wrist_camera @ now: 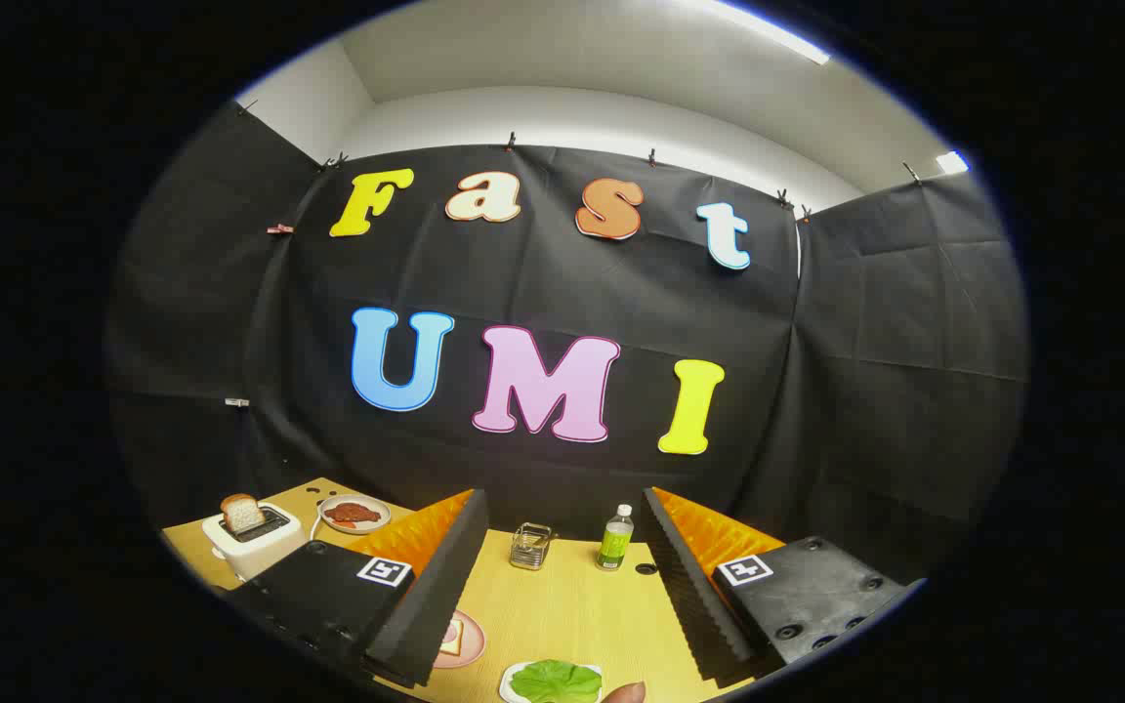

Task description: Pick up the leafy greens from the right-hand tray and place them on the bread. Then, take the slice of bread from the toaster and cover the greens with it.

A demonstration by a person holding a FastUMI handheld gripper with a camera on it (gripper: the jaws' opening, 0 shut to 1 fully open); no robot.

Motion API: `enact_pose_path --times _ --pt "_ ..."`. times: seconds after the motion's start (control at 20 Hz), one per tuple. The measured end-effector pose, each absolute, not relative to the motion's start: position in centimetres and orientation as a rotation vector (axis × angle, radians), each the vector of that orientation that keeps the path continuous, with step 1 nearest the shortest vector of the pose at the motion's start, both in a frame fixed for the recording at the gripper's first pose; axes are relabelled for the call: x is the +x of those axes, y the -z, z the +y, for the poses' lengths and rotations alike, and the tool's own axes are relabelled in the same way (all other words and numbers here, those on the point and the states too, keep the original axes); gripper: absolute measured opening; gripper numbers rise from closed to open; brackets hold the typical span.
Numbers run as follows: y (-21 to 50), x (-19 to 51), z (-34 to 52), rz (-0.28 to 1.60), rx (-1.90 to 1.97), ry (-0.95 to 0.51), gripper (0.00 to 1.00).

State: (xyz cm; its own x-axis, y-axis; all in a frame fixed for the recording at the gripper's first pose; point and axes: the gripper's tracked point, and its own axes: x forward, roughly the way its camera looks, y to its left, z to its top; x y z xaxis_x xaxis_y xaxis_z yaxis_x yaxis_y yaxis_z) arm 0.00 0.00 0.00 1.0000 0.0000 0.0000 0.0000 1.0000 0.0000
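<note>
Leafy greens (556,681) lie on a tray; bread slice (241,512) stands upright in the toaster (255,543).

Matt wood-grain table (562,605), glossy plastic bottle (614,538), wire-metal holder (530,545)

Gripper (562,586) fingers spread wide over the wooden table (562,605), nothing held; green leafy lettuce (556,681) on white tray between them, bread slice (242,512) in white toaster (255,540) far left.
</note>
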Motion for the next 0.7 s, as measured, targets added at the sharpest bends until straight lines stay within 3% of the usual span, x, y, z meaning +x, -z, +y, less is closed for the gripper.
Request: enact_pose_path --times 0.7 --pt "0.47 -0.06 -0.51 0.001 0.002 0.013 0.97"
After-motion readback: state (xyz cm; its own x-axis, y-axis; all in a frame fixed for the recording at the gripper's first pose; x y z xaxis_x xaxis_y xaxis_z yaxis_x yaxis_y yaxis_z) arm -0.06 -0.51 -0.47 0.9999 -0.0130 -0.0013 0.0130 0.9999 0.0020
